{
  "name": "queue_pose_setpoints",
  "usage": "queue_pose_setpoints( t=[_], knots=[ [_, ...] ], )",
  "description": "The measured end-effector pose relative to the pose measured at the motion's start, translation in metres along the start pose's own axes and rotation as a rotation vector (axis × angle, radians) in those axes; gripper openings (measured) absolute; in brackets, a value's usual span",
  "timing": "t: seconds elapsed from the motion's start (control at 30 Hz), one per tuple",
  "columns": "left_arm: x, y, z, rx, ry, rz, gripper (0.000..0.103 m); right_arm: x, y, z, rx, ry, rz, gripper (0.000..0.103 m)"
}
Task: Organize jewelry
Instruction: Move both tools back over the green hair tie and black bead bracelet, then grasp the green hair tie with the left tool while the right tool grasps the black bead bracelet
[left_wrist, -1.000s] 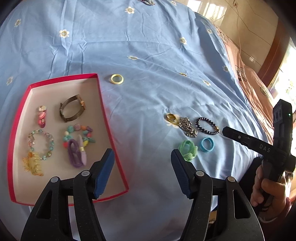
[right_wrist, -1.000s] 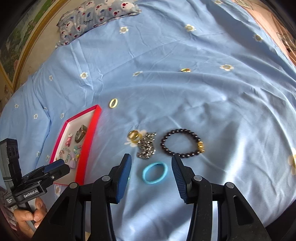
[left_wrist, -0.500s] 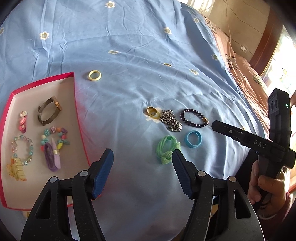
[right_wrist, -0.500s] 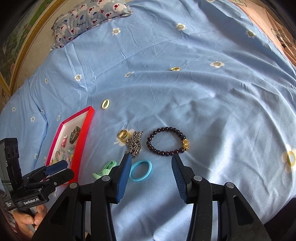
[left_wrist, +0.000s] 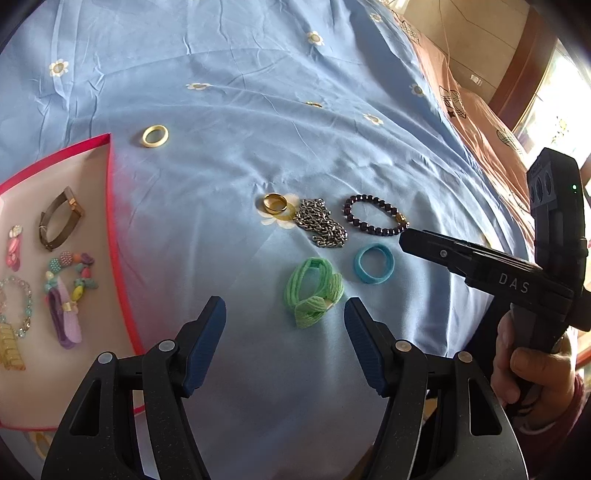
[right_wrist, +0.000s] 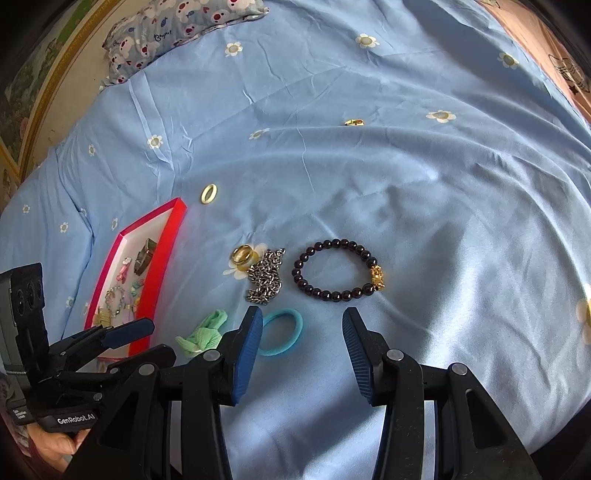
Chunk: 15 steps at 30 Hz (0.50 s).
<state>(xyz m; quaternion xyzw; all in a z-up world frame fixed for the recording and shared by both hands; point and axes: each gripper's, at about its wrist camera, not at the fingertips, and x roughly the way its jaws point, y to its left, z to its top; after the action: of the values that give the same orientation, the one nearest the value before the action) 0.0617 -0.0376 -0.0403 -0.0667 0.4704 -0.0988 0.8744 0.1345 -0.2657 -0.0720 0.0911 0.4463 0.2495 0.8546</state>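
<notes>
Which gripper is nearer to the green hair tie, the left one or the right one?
Left. The left gripper is open just short of the green hair tie, which lies in line with its gap. The right gripper is open beside it, over the blue hair tie.

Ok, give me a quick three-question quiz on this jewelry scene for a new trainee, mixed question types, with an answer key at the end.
1. True or false: the left gripper is shut on the green hair tie.
2. Multiple choice: which item lies directly between the gold ring and the dark bead bracelet? A) the blue hair tie B) the silver chain C) the cream ring
3. Fill in: the items already sorted lie in the ____ tray.

Key:
1. False: both grippers are open and empty; the right gripper hovers near the blue hair tie.
2. B
3. red
</notes>
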Motion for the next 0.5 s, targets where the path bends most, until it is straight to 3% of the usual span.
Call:
queue_pose_setpoints(
  t=[0.3,0.5],
  knots=[
    [0.020,-0.012,0.006,0.040,0.015,-0.011,0.066,0.007,-0.011,0.012,-0.017,-0.026,-0.080,0.047],
    [0.035,-0.012,0.008,0.053,0.035,-0.029,0.042,0.029,-0.021,0.021,-0.037,-0.003,-0.134,0.045]
  ],
)
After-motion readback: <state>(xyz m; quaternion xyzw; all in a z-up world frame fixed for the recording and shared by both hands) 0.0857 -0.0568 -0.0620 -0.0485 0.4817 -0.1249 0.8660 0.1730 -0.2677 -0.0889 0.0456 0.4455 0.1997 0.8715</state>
